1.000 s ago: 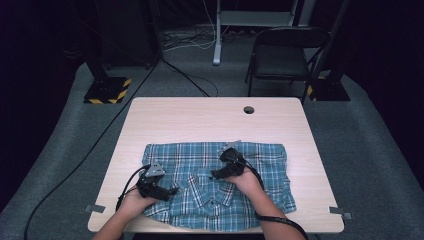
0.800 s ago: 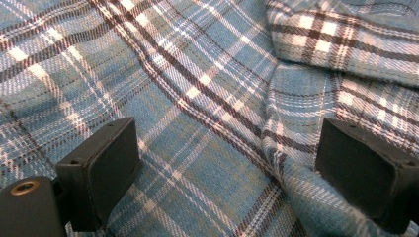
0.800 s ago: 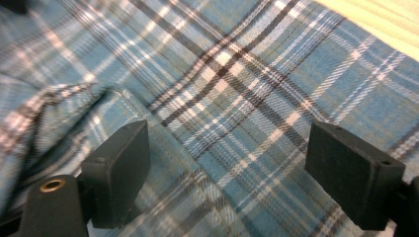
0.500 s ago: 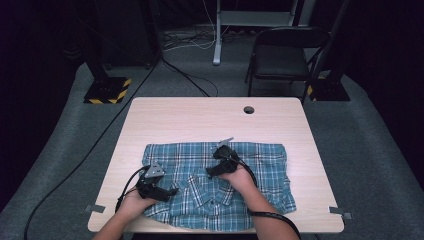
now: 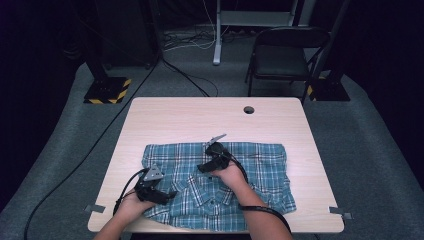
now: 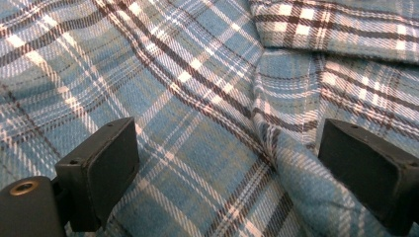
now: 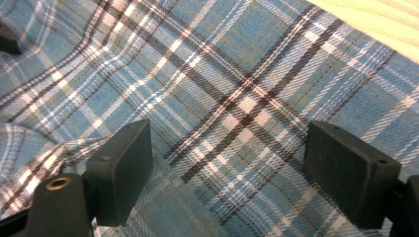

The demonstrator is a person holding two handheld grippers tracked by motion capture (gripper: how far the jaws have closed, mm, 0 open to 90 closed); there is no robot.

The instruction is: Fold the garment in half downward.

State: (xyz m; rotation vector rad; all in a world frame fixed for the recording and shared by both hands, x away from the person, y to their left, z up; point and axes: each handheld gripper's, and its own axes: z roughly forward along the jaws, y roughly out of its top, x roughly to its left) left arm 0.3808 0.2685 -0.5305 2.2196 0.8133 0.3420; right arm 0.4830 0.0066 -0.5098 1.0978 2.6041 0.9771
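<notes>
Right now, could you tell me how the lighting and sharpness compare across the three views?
High view: the table is lit from above, the surroundings fall into darkness, and the picture is a little soft. Left gripper view: the plaid shirt is evenly lit and its weave crisp, without glare. Right gripper view: equally sharp, with the bare tabletop bright at the top right corner.

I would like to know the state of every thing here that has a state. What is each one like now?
plaid shirt: lying flat on the table, folded, collar side towards the person.
left gripper: jaws open, just above the shirt, a raised fold of cloth between them.
right gripper: jaws open over flat cloth, nothing held.
folding chair: unfolded, standing behind the table.
table: far half bare wood.
</notes>
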